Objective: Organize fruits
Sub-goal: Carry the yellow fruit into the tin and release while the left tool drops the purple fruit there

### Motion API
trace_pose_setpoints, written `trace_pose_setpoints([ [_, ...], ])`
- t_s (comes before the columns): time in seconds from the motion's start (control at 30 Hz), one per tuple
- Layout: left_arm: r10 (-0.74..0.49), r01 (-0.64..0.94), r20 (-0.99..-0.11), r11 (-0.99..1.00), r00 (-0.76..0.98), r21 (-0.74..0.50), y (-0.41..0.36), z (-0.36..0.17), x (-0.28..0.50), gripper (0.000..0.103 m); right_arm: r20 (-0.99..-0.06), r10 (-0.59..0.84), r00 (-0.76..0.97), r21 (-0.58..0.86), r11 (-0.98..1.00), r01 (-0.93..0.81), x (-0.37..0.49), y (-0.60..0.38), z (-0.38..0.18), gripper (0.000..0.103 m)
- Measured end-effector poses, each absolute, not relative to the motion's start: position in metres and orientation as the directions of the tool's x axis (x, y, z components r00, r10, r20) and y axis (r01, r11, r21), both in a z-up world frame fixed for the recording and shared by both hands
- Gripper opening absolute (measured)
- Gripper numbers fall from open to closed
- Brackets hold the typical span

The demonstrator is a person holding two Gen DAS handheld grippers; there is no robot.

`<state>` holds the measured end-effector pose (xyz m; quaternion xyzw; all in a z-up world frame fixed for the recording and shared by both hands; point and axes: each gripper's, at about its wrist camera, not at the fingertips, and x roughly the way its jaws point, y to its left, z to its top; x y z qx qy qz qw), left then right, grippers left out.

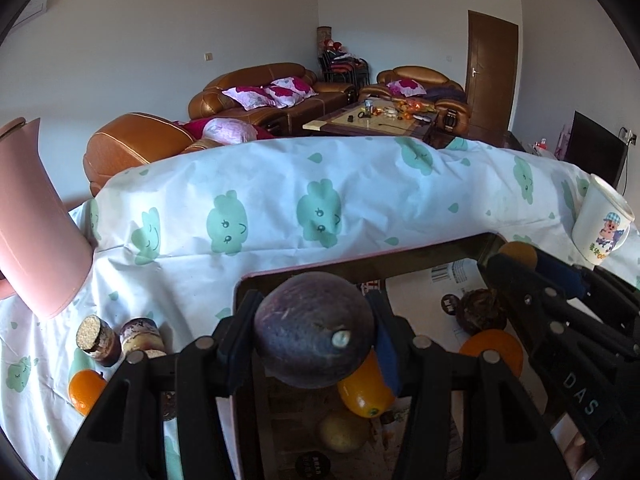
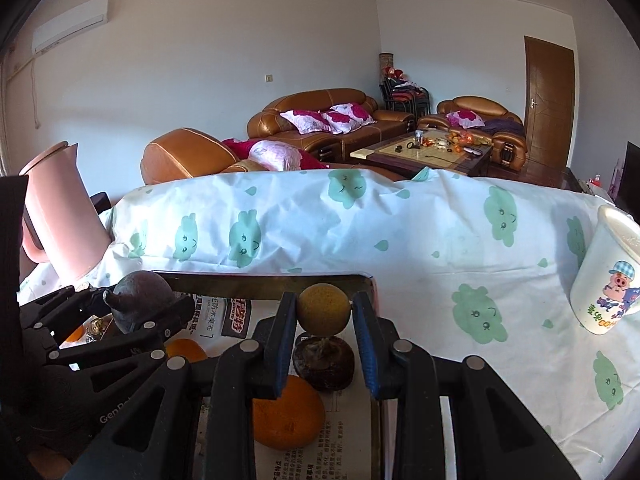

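My left gripper [image 1: 314, 330] is shut on a dark purple round fruit [image 1: 314, 330] and holds it above the paper-lined tray [image 1: 360, 258]. The same fruit shows at the left of the right wrist view [image 2: 142, 300]. My right gripper [image 2: 324, 314] is shut on a small yellow-brown fruit [image 2: 324, 309] over the tray's far right part [image 2: 366, 280]. In the tray lie oranges [image 2: 288, 412] [image 1: 366, 390] [image 1: 494, 350], a dark brown fruit [image 2: 324, 364] [image 1: 482, 310] and a pale yellow fruit [image 1: 344, 430]. One orange [image 1: 84, 390] lies on the tablecloth left of the tray.
A pink jug [image 1: 36, 220] [image 2: 60, 216] stands at the left. A white cartoon cup [image 1: 602, 220] [image 2: 608, 272] stands at the right. Two small jars [image 1: 100, 338] sit left of the tray. The cloth-covered table [image 2: 440, 232] stretches ahead, sofas behind it.
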<state>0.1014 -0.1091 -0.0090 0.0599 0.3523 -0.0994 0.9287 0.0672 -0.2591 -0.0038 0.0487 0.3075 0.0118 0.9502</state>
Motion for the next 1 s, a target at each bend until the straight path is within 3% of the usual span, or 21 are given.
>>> trace_pose_setpoints([
  [0.3,-0.109,0.217,-0.685,0.973,0.72,0.074,-0.113,-0.011,0.101,0.054,-0.625,0.153,0.766,0.202,0.979,-0.03,0.075,-0.262,-0.017,0.031],
  [0.6,-0.078,0.207,-0.696,0.973,0.714,0.104,-0.114,-0.014,0.099,0.055,-0.594,0.237,0.769,0.31,0.949,-0.052,0.072,-0.27,-0.018,0.032],
  [0.63,-0.082,0.207,-0.682,0.973,0.727,0.105,-0.114,-0.012,0.097,0.058,-0.584,0.252,0.772,0.33,0.942,-0.057,0.07,-0.271,-0.017,0.032],
  [0.7,-0.093,0.218,-0.662,0.97,0.744,0.11,-0.116,-0.009,0.092,0.08,-0.566,0.267,0.78,0.354,0.933,-0.063,0.068,-0.273,-0.015,0.032],
  [0.77,-0.076,0.205,-0.639,0.97,0.765,0.129,-0.117,-0.006,0.087,0.094,-0.548,0.264,0.794,0.355,0.933,-0.065,0.064,-0.274,-0.011,0.032],
  [0.87,-0.093,0.217,-0.62,0.968,0.779,0.127,-0.117,-0.002,0.082,0.097,-0.523,0.251,0.815,0.345,0.936,-0.067,0.058,-0.274,-0.006,0.034],
  [0.93,-0.093,0.21,-0.612,0.97,0.785,0.123,-0.116,-0.001,0.08,0.097,-0.505,0.228,0.832,0.333,0.941,-0.056,0.053,-0.276,-0.002,0.045],
  [1.0,-0.095,0.205,-0.601,0.972,0.793,0.116,-0.113,0.001,0.079,0.099,-0.48,0.183,0.858,0.312,0.95,-0.028,0.046,-0.277,0.003,0.073],
])
